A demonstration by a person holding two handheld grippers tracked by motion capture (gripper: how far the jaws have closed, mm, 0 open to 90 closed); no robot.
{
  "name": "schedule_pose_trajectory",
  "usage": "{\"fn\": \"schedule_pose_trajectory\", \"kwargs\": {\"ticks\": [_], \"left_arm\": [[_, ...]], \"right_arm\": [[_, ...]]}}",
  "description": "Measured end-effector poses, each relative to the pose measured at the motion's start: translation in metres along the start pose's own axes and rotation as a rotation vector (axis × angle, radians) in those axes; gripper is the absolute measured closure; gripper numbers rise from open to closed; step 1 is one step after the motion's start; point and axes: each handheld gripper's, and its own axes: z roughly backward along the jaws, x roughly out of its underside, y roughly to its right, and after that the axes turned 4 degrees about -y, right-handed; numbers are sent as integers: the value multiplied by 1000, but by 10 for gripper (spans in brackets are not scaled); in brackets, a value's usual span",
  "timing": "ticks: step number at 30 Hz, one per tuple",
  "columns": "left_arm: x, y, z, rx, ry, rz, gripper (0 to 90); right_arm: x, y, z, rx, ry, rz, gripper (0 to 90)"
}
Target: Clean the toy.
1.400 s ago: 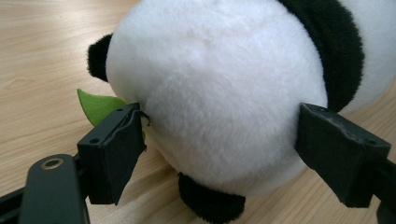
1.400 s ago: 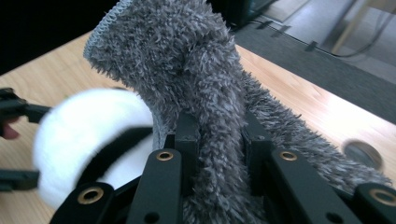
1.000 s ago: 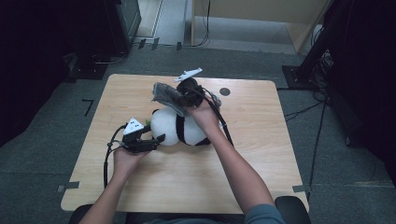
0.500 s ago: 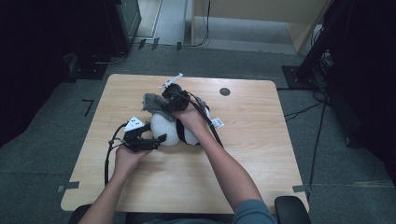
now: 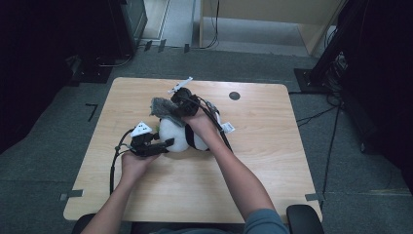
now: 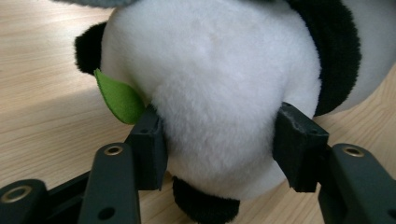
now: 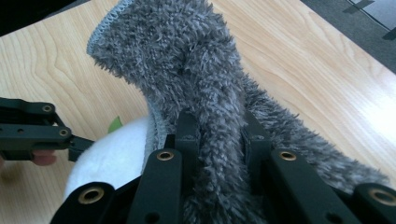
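near the middle of the table (image 5: 272,161), toward its far edge: left gripper (image 6: 219,144) just closing, pressing into a plush panda (image 6: 224,79), right gripper (image 7: 219,140) clamped on a grey cloth (image 7: 187,60) draped over the panda.

The plush panda (image 6: 219,93) is soft pile fabric: short, dense white fleece on the body, with darker black plush on the limbs and band. A flat leaf (image 6: 120,98) of smooth green felt sticks out at its side. The grey cloth (image 7: 205,79) is shaggy microfibre with long, rough loops and a stitched hem. The table (image 5: 272,161) is light wood-grain laminate, smooth with a faint sheen. Both grippers' jaws are matt black plastic with brass-coloured metal rivets.
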Motion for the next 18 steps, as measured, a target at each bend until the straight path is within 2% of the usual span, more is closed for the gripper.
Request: {"fn": "schedule_pose_trajectory", "kwargs": {"ticks": [5,9,11,14,18], "left_arm": [[0,0,0,-1,-2,11,443],[0,-1,1,10,-5,25,431],[0,-1,1,12,-7,29,431],[-1,0,1,7,-8,26,424],[-1,0,2,7,-9,25,422]], "right_arm": [[3,15,11,27,-32,-4,749],[11,31,24,34,-46,-22,748],[13,35,27,35,-45,-23,747],[23,53,44,51,-46,-43,746],[34,69,57,77,-50,-62,746]]}}
